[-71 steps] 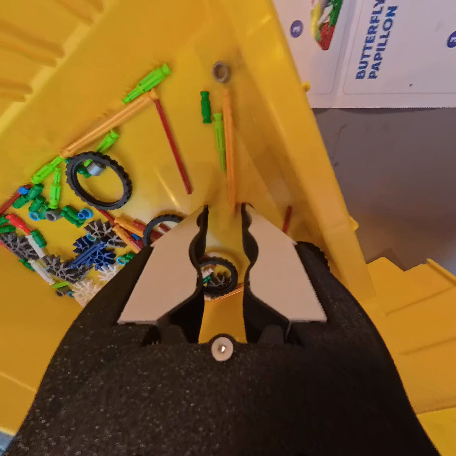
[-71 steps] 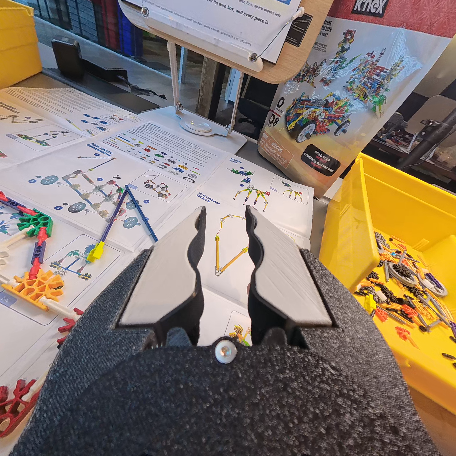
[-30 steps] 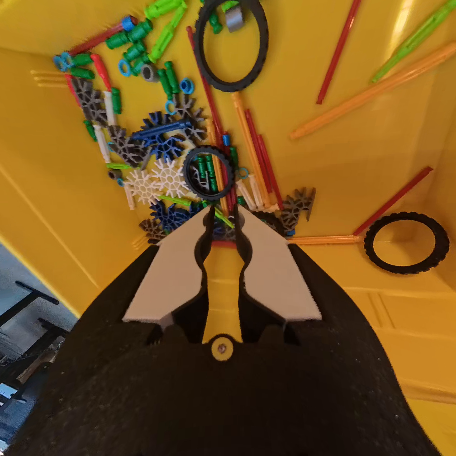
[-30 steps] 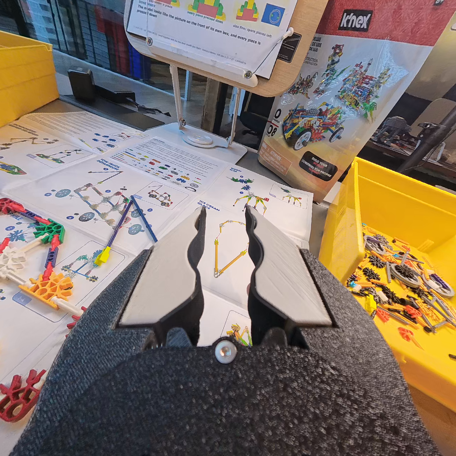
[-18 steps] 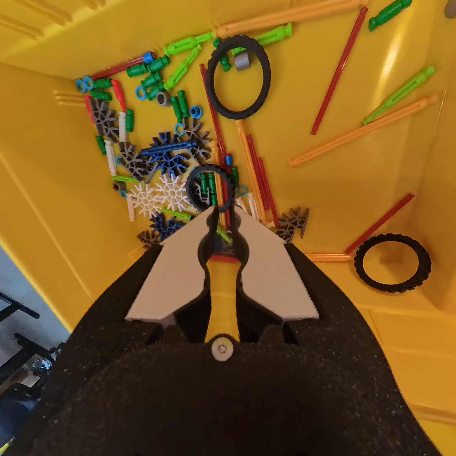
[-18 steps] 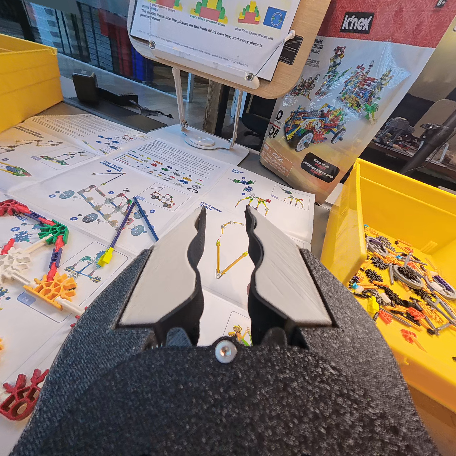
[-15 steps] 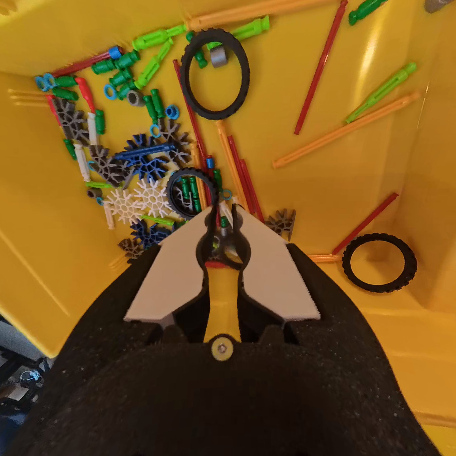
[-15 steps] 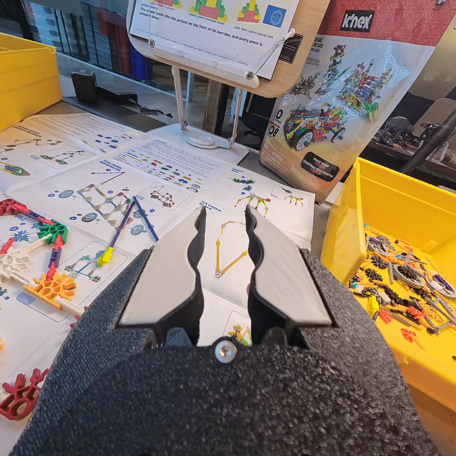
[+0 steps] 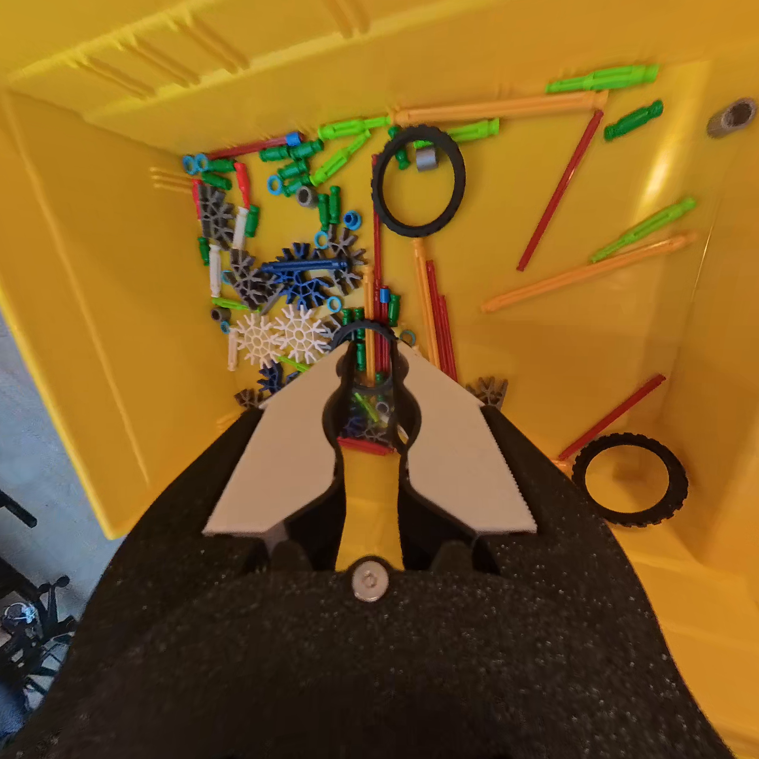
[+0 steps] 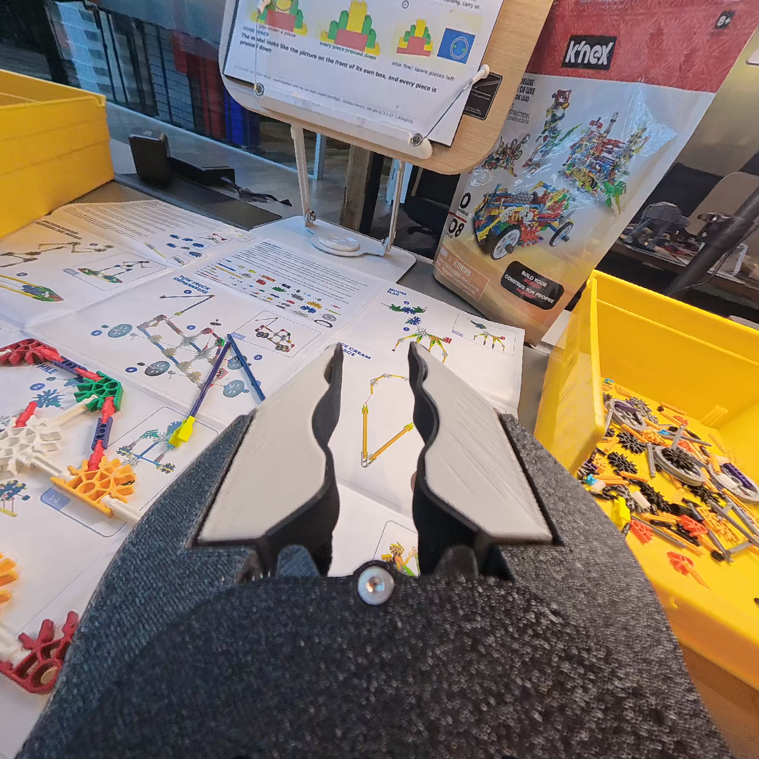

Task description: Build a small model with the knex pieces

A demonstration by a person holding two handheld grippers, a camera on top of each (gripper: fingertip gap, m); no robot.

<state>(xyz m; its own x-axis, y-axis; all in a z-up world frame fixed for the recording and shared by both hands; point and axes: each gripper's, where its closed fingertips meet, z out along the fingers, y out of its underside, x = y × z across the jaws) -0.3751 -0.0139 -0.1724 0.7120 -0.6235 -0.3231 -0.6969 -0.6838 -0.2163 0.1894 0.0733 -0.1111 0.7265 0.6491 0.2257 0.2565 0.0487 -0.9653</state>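
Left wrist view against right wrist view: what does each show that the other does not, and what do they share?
Only the left wrist view shows the left gripper inside a yellow bin, its fingers around a small black tyre amid rods and snowflake connectors.

Only the right wrist view shows the right gripper open above instruction sheets, a half-built model, a toy box and a stand.

Both show a yellow bin of building pieces; whether it is the same bin is unclear.

The left gripper (image 9: 368, 349) hides most of the small tyre (image 9: 361, 328) and the parts under it; whether it grips is unclear. Picture edges cut the red connector (image 10: 28, 661) and board (image 10: 369, 82)
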